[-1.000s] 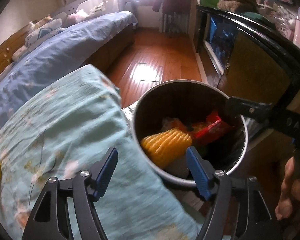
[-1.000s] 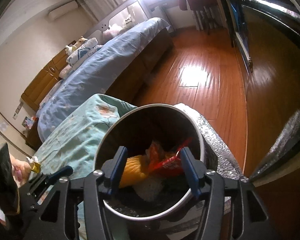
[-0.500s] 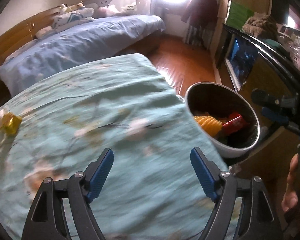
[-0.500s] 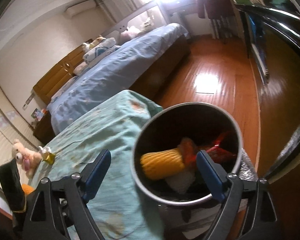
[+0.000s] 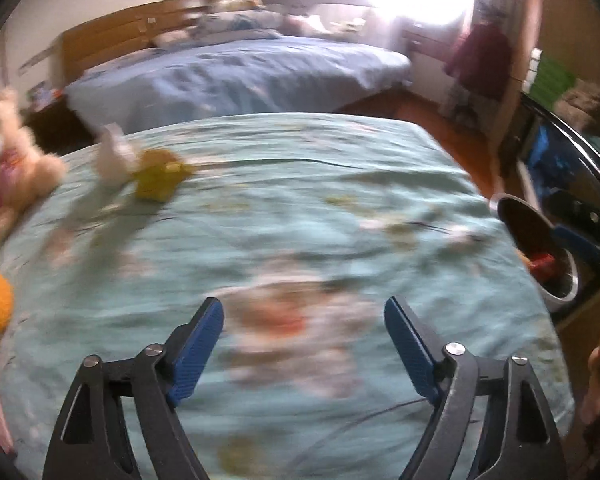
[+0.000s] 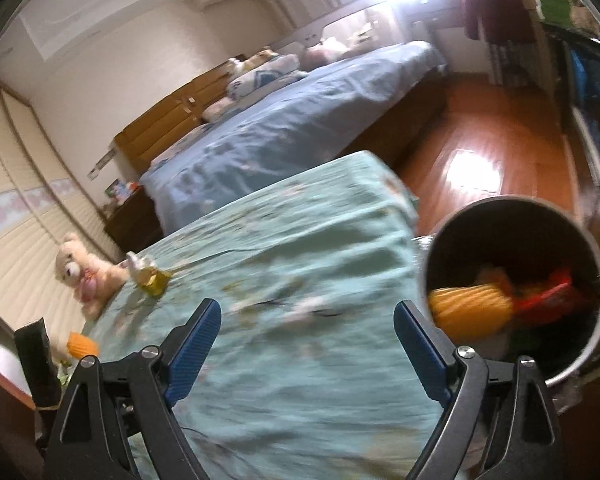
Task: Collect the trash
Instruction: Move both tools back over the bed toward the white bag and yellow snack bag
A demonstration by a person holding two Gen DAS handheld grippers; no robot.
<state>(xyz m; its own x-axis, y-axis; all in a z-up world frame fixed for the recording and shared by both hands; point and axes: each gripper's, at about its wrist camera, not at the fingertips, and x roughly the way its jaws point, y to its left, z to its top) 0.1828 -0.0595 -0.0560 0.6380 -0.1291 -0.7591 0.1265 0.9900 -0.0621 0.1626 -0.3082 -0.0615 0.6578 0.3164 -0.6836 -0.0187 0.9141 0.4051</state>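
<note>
A round metal trash bin (image 6: 516,288) stands beside the bed at the right; inside lie a yellow ribbed wrapper (image 6: 470,310) and red packaging (image 6: 548,294). The bin also shows at the right edge of the left wrist view (image 5: 540,256). A yellow-and-white piece of trash (image 5: 156,176) lies on the teal floral bedspread (image 5: 300,216) at the far left, also in the right wrist view (image 6: 150,278). An orange ribbed item (image 6: 82,344) lies near the left edge. My left gripper (image 5: 304,344) is open and empty above the bedspread. My right gripper (image 6: 308,344) is open and empty, left of the bin.
A cream teddy bear (image 6: 86,276) sits at the bedspread's far left corner. A blue-covered bed (image 6: 300,120) lies beyond, with wooden floor (image 6: 492,148) to the right. A dark cabinet (image 5: 572,160) stands behind the bin.
Both grippers have swung left, away from above the bin and over the bedspread. The bin has slid to the right of both views; the yellow trash and teddy bear came into view.
</note>
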